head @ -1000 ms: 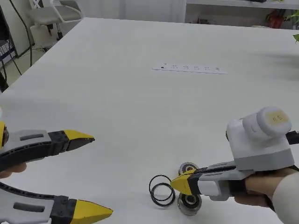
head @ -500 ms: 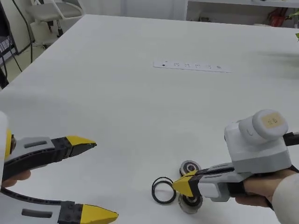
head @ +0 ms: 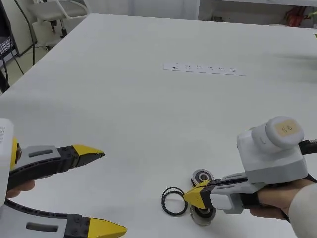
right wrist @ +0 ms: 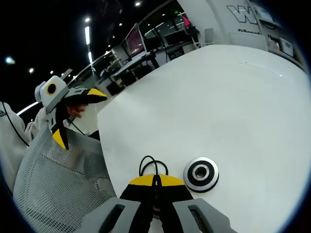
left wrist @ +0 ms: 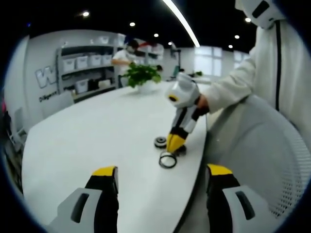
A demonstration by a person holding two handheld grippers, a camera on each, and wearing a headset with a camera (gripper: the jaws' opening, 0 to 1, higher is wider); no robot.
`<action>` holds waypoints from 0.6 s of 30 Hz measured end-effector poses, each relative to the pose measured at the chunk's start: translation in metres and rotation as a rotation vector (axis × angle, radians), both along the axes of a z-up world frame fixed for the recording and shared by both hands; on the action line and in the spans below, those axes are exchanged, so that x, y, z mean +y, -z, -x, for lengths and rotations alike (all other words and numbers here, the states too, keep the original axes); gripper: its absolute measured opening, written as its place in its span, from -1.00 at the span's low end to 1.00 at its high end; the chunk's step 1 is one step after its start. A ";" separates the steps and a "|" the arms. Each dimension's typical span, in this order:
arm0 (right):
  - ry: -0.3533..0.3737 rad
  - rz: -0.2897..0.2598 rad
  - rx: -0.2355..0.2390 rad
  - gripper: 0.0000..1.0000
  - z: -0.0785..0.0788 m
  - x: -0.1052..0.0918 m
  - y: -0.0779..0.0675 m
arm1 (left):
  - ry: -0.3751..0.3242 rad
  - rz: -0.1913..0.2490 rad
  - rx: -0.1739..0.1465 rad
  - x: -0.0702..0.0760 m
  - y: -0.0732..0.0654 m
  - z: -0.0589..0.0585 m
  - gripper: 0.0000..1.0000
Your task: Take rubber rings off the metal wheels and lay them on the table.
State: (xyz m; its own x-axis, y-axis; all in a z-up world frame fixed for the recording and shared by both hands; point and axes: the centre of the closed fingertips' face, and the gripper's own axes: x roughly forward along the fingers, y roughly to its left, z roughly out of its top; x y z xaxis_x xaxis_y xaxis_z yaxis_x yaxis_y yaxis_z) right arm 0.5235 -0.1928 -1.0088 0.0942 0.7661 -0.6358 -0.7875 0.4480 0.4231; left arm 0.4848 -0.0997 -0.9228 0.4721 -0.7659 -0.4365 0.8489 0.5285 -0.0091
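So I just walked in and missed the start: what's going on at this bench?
A person works two handheld grippers over a white table. The right gripper, jaws shut, has its tip against black rubber rings lying on the table, beside one metal wheel and over another. The left gripper hangs open, off to the side, holding nothing.

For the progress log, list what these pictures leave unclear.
Near wheel: head view, right gripper covers part of it; ring on or off unclear.
Rings: right gripper view, the shut jaws hide their near side; pinched or free unclear.
Ring count: left gripper view, too small.
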 end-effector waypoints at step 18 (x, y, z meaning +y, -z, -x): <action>-0.102 0.084 -0.127 -0.96 0.003 0.001 0.003 | 0.003 -0.002 0.005 -0.001 0.001 0.001 0.45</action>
